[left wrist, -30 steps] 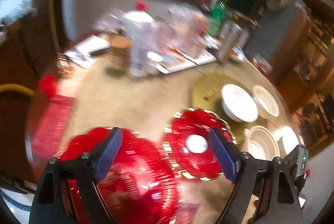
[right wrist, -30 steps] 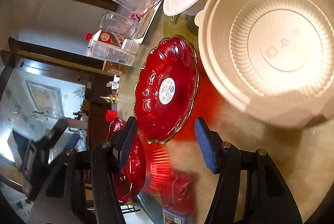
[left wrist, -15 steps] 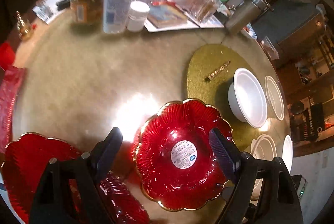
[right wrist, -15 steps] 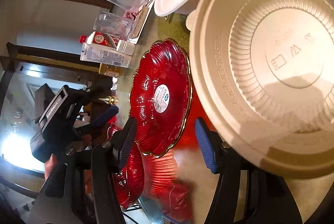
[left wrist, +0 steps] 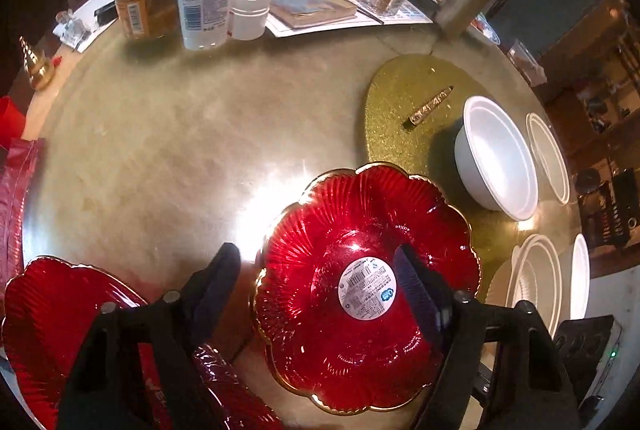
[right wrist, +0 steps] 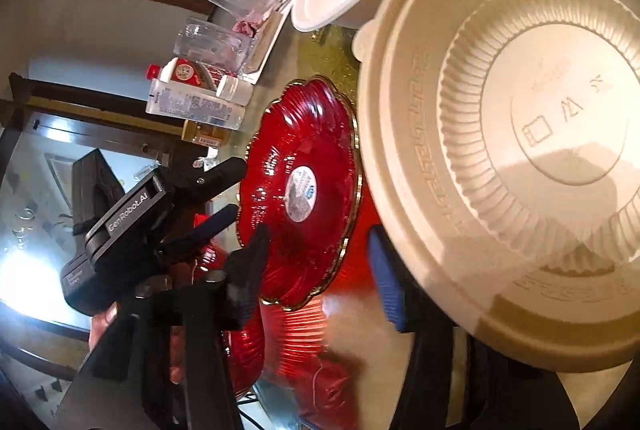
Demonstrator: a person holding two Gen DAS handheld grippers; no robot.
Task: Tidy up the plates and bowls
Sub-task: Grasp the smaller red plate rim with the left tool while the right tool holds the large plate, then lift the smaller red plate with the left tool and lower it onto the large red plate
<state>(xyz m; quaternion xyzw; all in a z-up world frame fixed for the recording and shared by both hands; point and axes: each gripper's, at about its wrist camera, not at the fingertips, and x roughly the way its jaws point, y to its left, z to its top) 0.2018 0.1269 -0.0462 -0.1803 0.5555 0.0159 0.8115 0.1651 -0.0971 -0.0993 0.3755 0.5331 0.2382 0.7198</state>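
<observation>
Two red plates on table: scalloped plate under left gripper, jaws wide, holding nothing; second plate at left edge. White bowl sits on gold mat. Right view alone shows cream bowl close up; right gripper wide, empty.

The left tool is spread wide, nothing between its two dark, blue-padded fingers, which point forward and down. The right tool is likewise parted and grips nothing. In the right wrist view the left tool sits ahead and to the left, the person's hand wrapped around its black body.
</observation>
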